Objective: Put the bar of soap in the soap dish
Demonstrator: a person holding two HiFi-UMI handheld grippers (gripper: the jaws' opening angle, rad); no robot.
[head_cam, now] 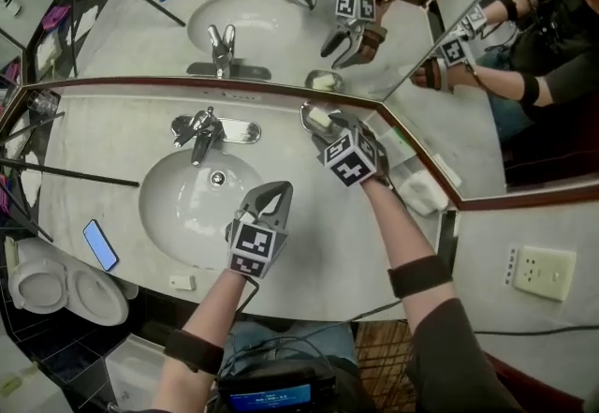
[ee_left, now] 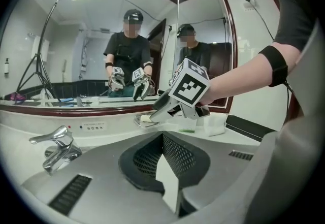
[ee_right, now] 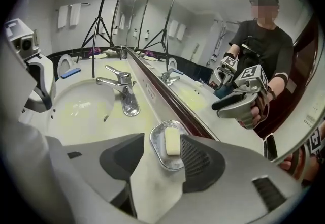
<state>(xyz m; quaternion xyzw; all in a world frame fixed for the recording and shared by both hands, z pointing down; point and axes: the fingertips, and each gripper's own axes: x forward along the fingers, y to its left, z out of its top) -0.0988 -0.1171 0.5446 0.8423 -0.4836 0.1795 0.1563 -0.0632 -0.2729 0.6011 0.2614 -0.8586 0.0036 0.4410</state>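
A pale yellow bar of soap (ee_right: 172, 141) lies in the oval metal soap dish (ee_right: 158, 153) on the counter against the mirror. My right gripper (ee_right: 158, 164) hovers just above and in front of the dish, open, with nothing between its pads. In the head view the soap (head_cam: 320, 118) shows in the dish (head_cam: 305, 110) just past the right gripper (head_cam: 331, 130). My left gripper (head_cam: 270, 199) is shut and empty over the counter at the basin's right rim. From the left gripper view (ee_left: 166, 167) the dish (ee_left: 137, 121) lies far ahead under the right gripper (ee_left: 161, 107).
A chrome faucet (head_cam: 200, 133) stands behind the round basin (head_cam: 178, 214). A blue phone (head_cam: 100, 244) lies at the counter's left front. A white packet (head_cam: 423, 192) sits right of the dish in the corner. Mirrors line the back and right walls. Tripod legs (head_cam: 75, 177) cross the left.
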